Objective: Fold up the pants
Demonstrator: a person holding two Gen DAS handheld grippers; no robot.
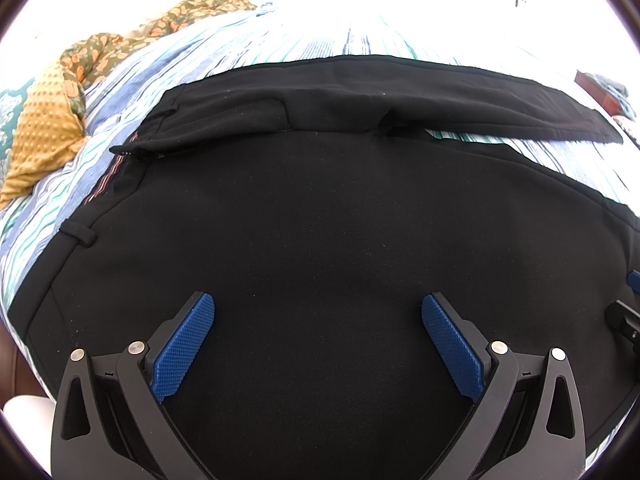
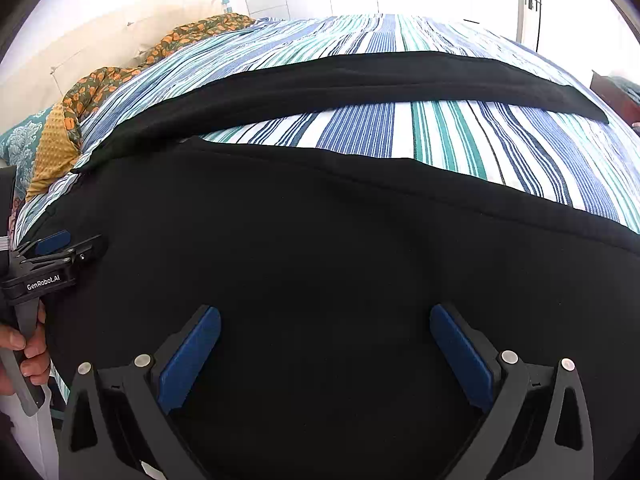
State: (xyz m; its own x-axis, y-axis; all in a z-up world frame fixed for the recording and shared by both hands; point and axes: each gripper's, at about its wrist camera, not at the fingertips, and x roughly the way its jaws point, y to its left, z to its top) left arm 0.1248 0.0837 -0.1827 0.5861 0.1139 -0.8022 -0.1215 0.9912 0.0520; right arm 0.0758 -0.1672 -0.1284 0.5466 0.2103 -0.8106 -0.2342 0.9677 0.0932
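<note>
Black pants [image 1: 320, 220] are lying spread flat on the striped bed [image 2: 400, 128], legs apart, so both left tongs [image 1: 318, 312] and right tongs [image 2: 325, 324] are hovering wide open, probably lining up a grab.

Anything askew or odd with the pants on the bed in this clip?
The black pants lie flat on the striped bedspread, but the legs splay apart: the far leg angles away, leaving a wedge of bedspread between. Both tongs, left and right, are open. No damage visible.
</note>
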